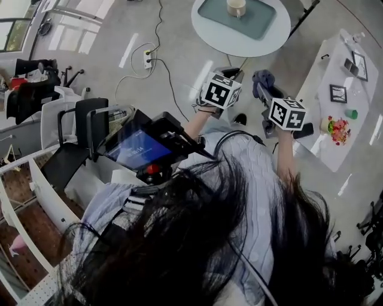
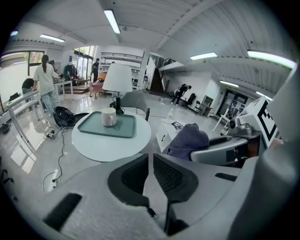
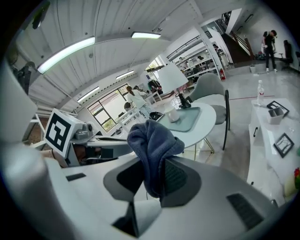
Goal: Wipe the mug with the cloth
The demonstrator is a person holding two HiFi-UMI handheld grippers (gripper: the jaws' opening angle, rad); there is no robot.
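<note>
Table bears mug; right hand-held gripper pinches cloth, left hand-held gripper closed empty.

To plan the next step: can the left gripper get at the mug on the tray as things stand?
Probably yes, but not yet. The mug stands alone on the tray, nothing before it; the left gripper is short of the table, jaws together.

You have no words, brands or numbers to read here. The marker cubes on your left gripper and right gripper bear only black-and-white square patterns. The blue screen may carry writing, but it is too blurred to read.
</note>
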